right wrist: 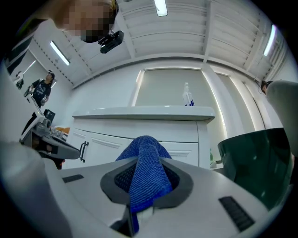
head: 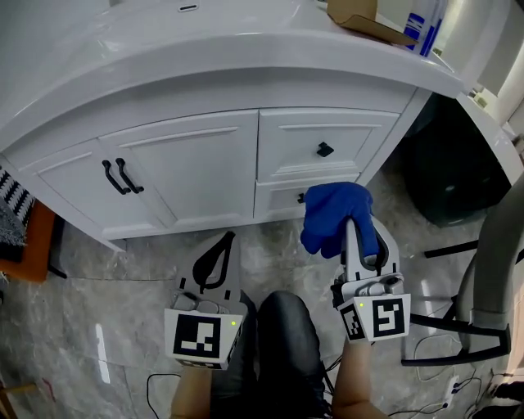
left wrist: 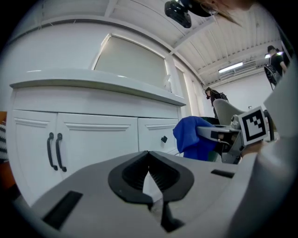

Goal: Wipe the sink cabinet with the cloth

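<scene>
The white sink cabinet (head: 196, 164) fills the upper half of the head view, with two black door handles (head: 121, 176) and a black drawer knob (head: 325, 149). My right gripper (head: 357, 237) is shut on a blue cloth (head: 336, 214), held just in front of the lower right drawer; whether it touches the drawer I cannot tell. In the right gripper view the cloth (right wrist: 146, 179) is pinched between the jaws and bulges up over them. My left gripper (head: 228, 238) hangs lower left over the floor, shut and holding nothing, with its tips (left wrist: 149, 154) meeting and the cloth (left wrist: 192, 137) to its right.
A cardboard box (head: 360, 16) lies on the countertop at the right. A dark green bin (head: 446, 172) stands right of the cabinet. An orange object (head: 37, 241) sits at the left edge. The person's dark trouser leg (head: 282, 344) is between the grippers. Cables lie on the marble floor.
</scene>
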